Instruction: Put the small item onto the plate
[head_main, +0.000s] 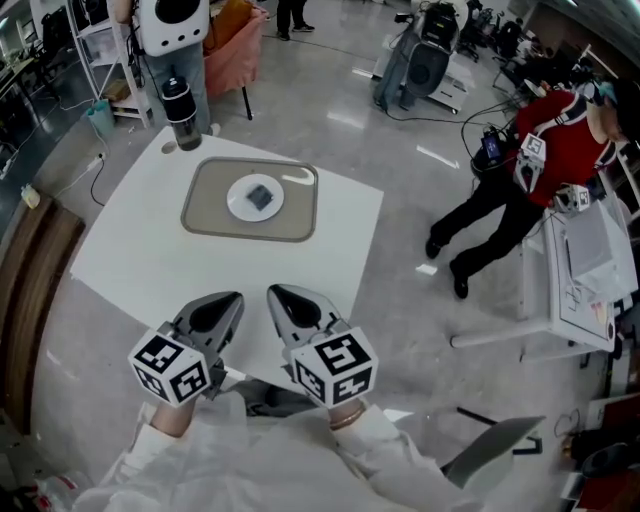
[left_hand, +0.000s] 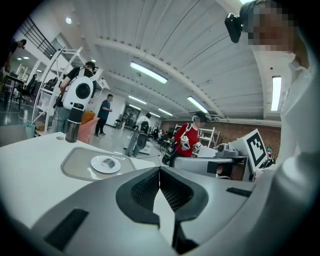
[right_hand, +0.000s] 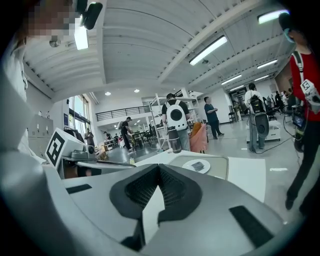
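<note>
A small dark grey item (head_main: 261, 196) lies on a white plate (head_main: 240, 204) that rests on a grey tray (head_main: 295, 222) on the white table (head_main: 140, 260). The same item (left_hand: 108, 161) on its plate (left_hand: 98, 166) shows in the left gripper view, and item (right_hand: 198, 166) on plate (right_hand: 189, 166) in the right gripper view. My left gripper (head_main: 236, 297) and right gripper (head_main: 272, 291) hover side by side over the table's near edge, well short of the tray. Both are shut and hold nothing.
A dark water bottle (head_main: 180, 112) stands at the table's far left corner. A person in red (head_main: 545, 160) moves past a white desk (head_main: 585, 280) at the right. Another person stands behind the table, beside chairs and equipment.
</note>
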